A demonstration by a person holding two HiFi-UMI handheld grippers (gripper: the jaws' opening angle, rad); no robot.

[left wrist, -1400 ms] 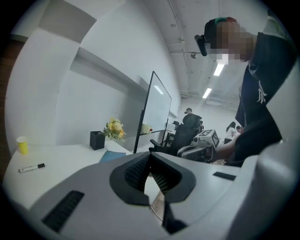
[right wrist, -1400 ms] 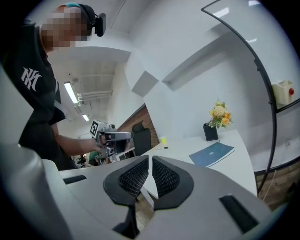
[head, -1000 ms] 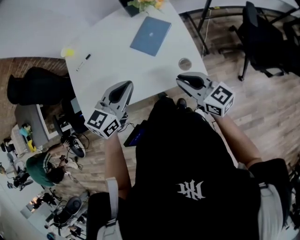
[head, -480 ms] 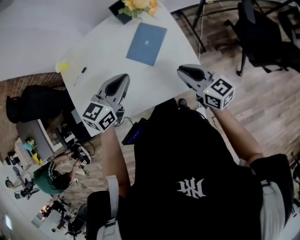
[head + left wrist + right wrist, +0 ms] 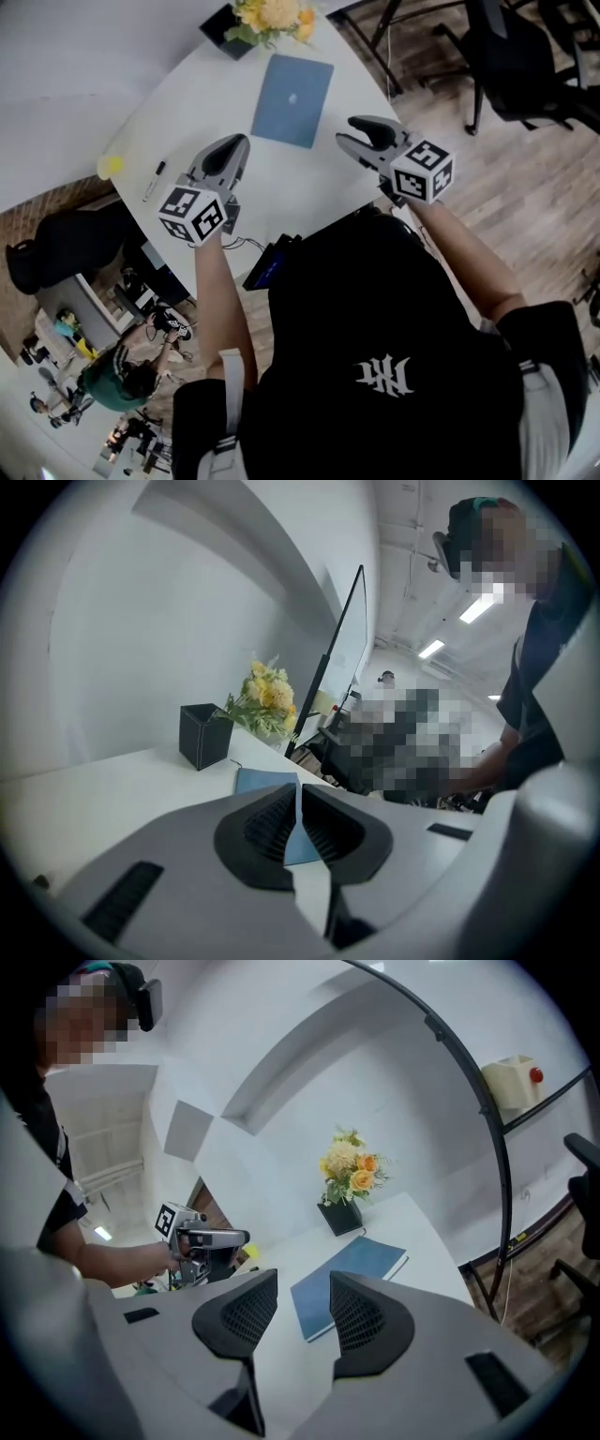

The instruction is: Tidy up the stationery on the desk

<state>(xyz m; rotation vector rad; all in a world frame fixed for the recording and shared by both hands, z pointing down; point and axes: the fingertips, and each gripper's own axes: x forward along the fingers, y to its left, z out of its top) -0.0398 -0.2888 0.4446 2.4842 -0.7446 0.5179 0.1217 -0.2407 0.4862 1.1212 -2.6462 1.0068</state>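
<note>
Left claw (image 5: pixel 229 147) is closed, empty; right claw (image 5: pixel 359 132) has just been opening, stands wide, empty, both over the counter (image 5: pixel 187 117) near blue notebook (image 5: pixel 292 99).

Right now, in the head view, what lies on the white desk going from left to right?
Left to right: small yellow object → black marker → blue notebook. The flowers sit above the notebook's span, so I leave them out.
</note>
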